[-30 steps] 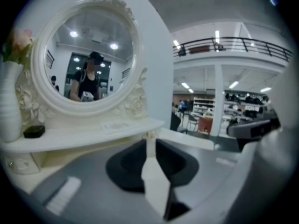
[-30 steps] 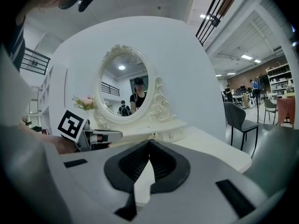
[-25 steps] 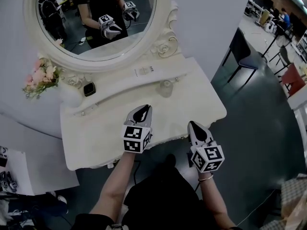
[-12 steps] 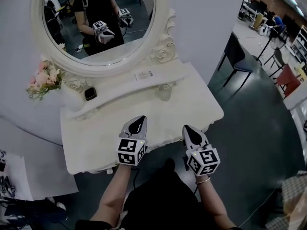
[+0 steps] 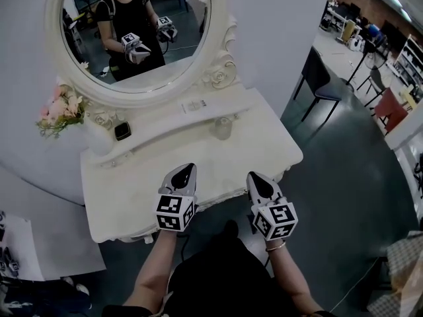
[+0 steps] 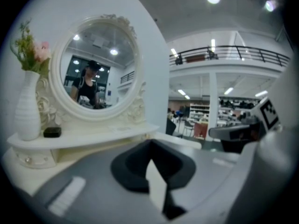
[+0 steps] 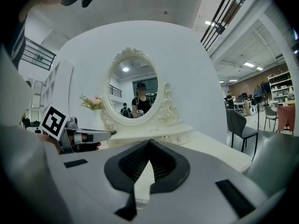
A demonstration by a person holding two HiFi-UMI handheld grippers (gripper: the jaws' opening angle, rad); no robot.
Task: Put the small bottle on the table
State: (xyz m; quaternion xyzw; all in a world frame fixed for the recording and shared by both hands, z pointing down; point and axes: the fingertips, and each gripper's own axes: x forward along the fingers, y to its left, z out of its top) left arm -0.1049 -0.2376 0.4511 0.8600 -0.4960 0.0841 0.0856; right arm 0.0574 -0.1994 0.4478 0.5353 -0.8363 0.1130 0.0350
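Observation:
A small clear bottle (image 5: 223, 127) stands upright on the white dressing table (image 5: 132, 197), just in front of its raised back shelf. In the right gripper view the bottle (image 7: 164, 136) shows small, beyond the jaw tips. My left gripper (image 5: 186, 171) hovers over the table's front edge, shut with nothing between its jaws. My right gripper (image 5: 254, 177) is level with it to the right, also shut and empty. Both point toward the mirror, well short of the bottle. Each gripper view shows its own jaws closed together: left gripper (image 6: 150, 148), right gripper (image 7: 148, 146).
An oval mirror (image 5: 132, 32) rises behind the shelf. A white vase of pink flowers (image 5: 61, 111) and a small black object (image 5: 123, 131) sit at the shelf's left, a label card (image 5: 195, 105) in its middle. A dark chair (image 5: 317, 78) stands to the right on the floor.
Both grippers have drawn back a little toward the table's front edge and toward me. The bottle has not moved.

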